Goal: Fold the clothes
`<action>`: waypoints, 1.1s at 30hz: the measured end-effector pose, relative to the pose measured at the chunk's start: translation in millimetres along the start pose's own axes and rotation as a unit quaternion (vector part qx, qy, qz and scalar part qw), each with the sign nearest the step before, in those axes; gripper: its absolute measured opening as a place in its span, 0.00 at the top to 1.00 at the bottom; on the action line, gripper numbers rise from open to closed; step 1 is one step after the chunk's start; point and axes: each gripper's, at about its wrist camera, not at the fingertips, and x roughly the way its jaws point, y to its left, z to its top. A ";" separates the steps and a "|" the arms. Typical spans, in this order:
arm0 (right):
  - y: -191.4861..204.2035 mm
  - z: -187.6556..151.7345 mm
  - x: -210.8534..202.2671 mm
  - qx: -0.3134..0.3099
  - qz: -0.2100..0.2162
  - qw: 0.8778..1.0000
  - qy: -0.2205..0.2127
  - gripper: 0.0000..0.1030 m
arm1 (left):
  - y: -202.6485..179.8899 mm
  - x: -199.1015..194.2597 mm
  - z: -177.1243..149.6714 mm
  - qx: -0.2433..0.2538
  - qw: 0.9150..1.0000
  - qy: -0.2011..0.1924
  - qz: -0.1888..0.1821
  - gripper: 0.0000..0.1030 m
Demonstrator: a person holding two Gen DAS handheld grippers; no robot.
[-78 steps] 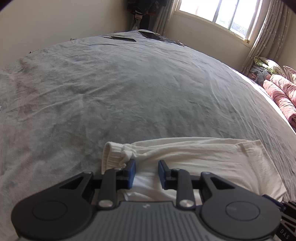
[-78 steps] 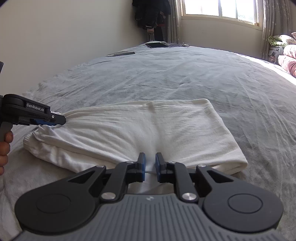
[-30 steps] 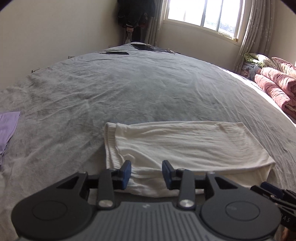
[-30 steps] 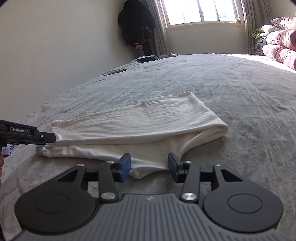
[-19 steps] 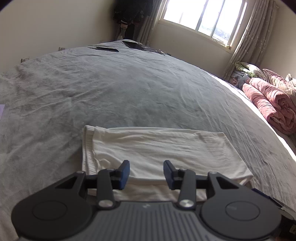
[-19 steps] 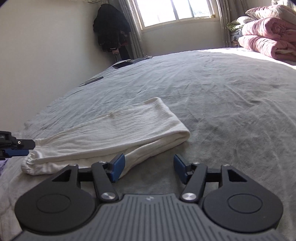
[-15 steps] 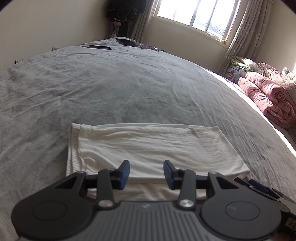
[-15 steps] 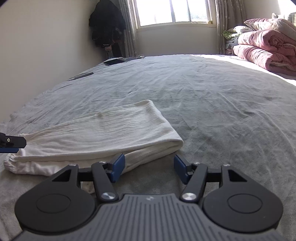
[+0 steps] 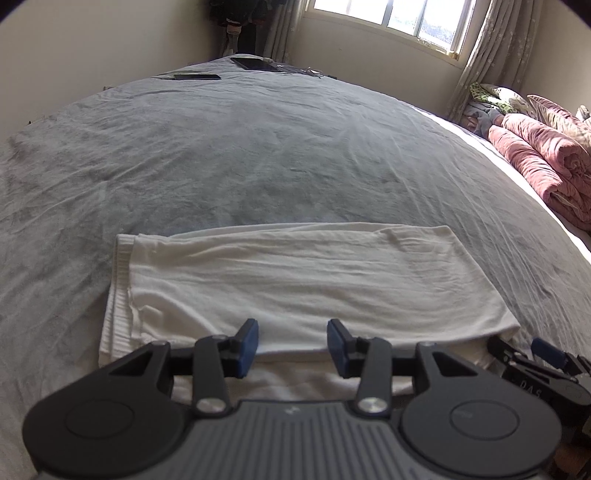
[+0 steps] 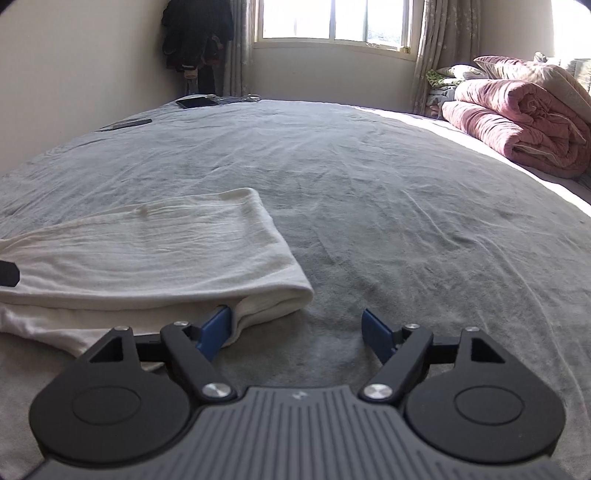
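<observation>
A white garment (image 9: 295,280) lies folded into a long flat band on the grey bedspread (image 9: 258,147). My left gripper (image 9: 291,347) is open and hovers over the band's near edge, with nothing pinched. In the right wrist view the garment (image 10: 155,251) fills the left side, its folded end toward the middle. My right gripper (image 10: 297,332) is at that end with its jaws opening. Its left pad (image 10: 216,330) lies against the lower layer, and the right pad is over bare bedspread. The right gripper (image 9: 535,354) also shows at the band's right corner.
A rolled pink quilt (image 10: 517,122) and pillows lie along the bed's right side. A dark tablet (image 9: 255,63) and a phone (image 9: 197,76) rest at the far end under the window. Dark clothes (image 10: 195,33) hang in the corner. The wall runs along the left.
Both grippers, earlier shut on the garment, have let go. The right jaws have widened and that view has swung right to the folded end. The left view has shifted right and lost the purple cloth.
</observation>
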 end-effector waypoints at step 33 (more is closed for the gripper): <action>-15.4 15.1 3.6 -0.290 0.008 0.957 -0.026 0.23 | 8.6 15.8 7.7 -0.011 1.000 0.019 -0.004 0.58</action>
